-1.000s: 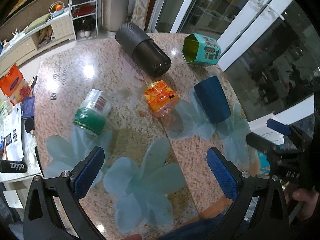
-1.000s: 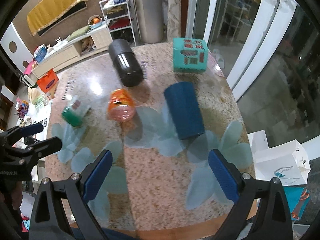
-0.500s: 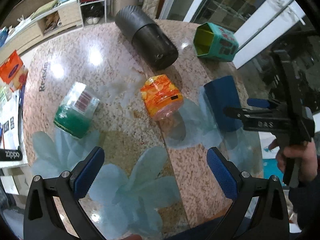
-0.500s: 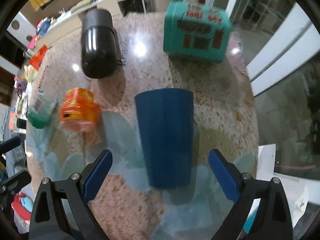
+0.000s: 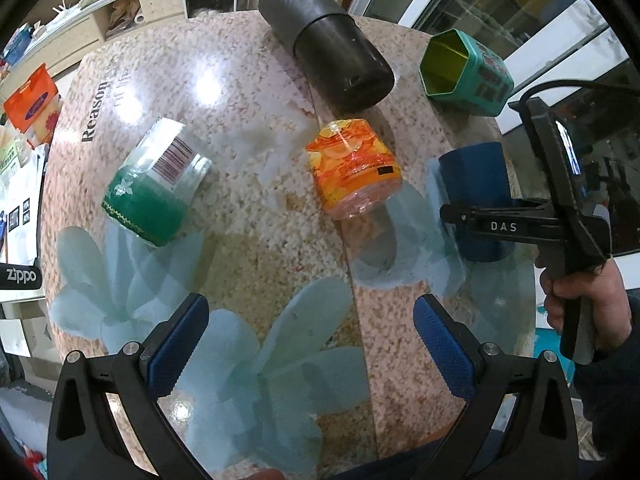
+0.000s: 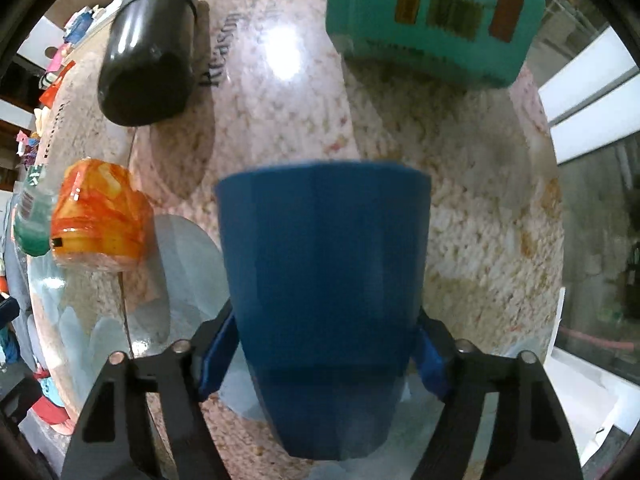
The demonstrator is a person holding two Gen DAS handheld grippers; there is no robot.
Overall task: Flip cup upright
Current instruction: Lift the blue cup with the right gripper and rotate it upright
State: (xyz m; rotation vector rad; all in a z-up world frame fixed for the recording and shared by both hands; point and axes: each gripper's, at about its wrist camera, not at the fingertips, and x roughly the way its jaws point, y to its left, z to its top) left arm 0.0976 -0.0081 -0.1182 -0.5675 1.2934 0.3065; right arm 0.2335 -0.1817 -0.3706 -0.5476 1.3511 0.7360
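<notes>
Speckled stone table [image 5: 248, 200], near its right edge: blue cup [image 6: 324, 280] lying sideways.
Right gripper [image 6: 320, 350] pads flanking cup, contact unclear; left gripper [image 5: 308, 344] wide, empty. Next: squeeze, lift, rotate upright.

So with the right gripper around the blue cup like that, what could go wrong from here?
1. The right gripper pinches the blue cup near its narrow closed end, and the cup tapers, so it might slip out during the flip.
2. The orange jar lies close on the cup's left; a wide swing could knock it.
3. The cup sits near the table edge in the left wrist view, so a dropped cup may roll off.
</notes>
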